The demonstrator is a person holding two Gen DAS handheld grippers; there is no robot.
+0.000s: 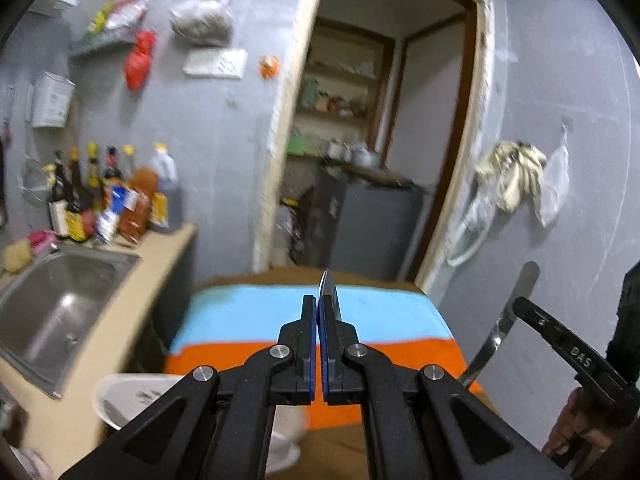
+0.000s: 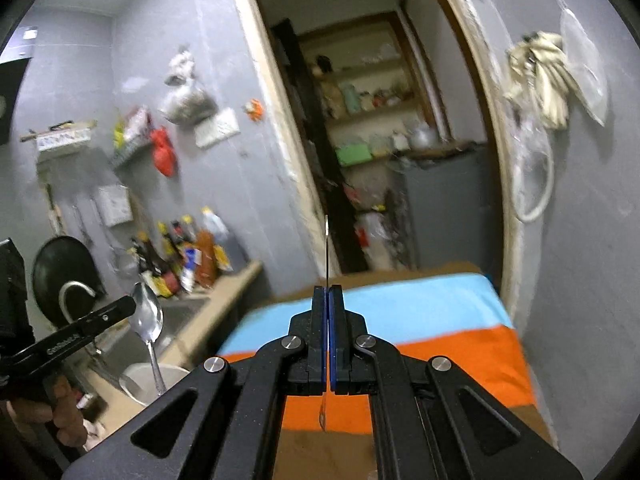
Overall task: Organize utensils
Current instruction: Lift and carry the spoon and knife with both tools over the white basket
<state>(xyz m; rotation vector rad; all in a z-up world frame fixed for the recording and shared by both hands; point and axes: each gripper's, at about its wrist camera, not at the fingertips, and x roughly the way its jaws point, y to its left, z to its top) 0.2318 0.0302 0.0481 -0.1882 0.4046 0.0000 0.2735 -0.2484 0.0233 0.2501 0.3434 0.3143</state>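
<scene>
My left gripper (image 1: pixel 317 300) is shut on a metal spoon (image 1: pixel 330 289), whose bowl sticks up past the fingertips; the same spoon (image 2: pixel 149 320) shows in the right wrist view, bowl up, held above the sink. My right gripper (image 2: pixel 327 290) is shut on a thin flat metal utensil (image 2: pixel 327 248) seen edge-on, its end pointing up; it also shows in the left wrist view (image 1: pixel 505 312) as a flat handle. Both grippers hover above a blue and orange cloth (image 1: pixel 360 312) on a brown table (image 2: pixel 320 452).
A steel sink (image 1: pixel 60 304) in a beige counter lies to the left, with sauce bottles (image 1: pixel 108 196) behind it. A white bowl (image 1: pixel 120 396) sits near the counter's edge. An open doorway (image 1: pixel 376 140) with shelves is ahead. Cloths (image 1: pixel 516 176) hang on the right wall.
</scene>
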